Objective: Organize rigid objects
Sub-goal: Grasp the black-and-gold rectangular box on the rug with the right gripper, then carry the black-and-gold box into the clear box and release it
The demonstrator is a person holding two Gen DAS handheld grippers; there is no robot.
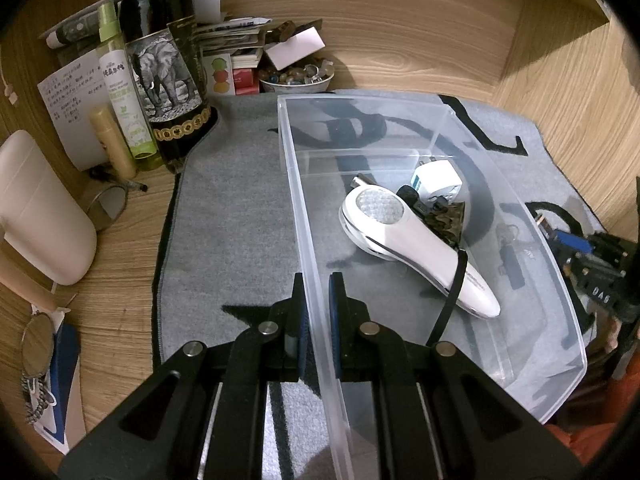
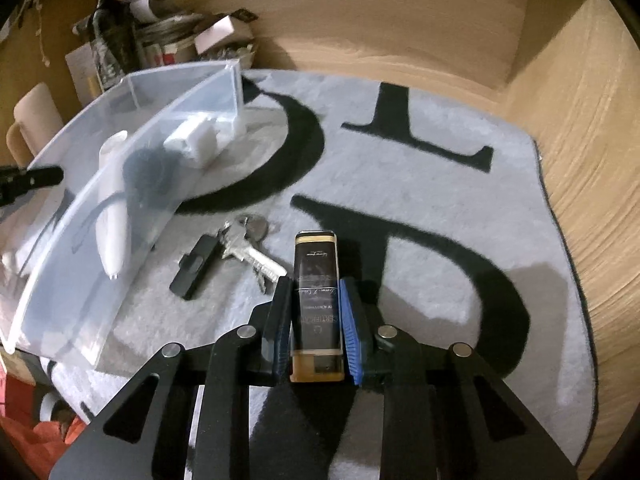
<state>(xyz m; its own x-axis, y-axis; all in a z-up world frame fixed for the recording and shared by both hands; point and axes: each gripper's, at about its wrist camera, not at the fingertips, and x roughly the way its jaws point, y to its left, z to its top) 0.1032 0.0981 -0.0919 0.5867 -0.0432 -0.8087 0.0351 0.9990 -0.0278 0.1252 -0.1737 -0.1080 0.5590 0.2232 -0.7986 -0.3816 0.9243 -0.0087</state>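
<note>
So the left gripper (image 1: 318, 312) is clamped down on the near-left wall of the clear bin (image 1: 400, 98), one pad outside and one inside with the wall between them. My guess is that's just to pin the bin so it doesn't skate around on the grey mat (image 1: 240, 208) while stuff gets dropped in. The jaws look as closed as the wall lets them be. Already in the bin: a white handheld device (image 1: 416, 244) lying at a slant across the floor, a white plug adapter (image 1: 438, 182) behind it, and some dark bits wedged between them that I can't really make out. The right gripper (image 2: 314, 320) is pinched onto a lighter (image 2: 316, 300), dark label with an amber body. The blue pads press on both long sides, and it points forward along the fingers. It's off to the right of the bin, over the mat, though I can't tell whether it's lifted or touching. Seems like a sensible hold, gripped across the narrow width so it won't twist. Out on the mat, just beside the bin's right wall, are some keys (image 2: 248, 248) and a small black fob (image 2: 196, 266), touching or nearly so. I'd assume those go in too, after the lighter.
</note>
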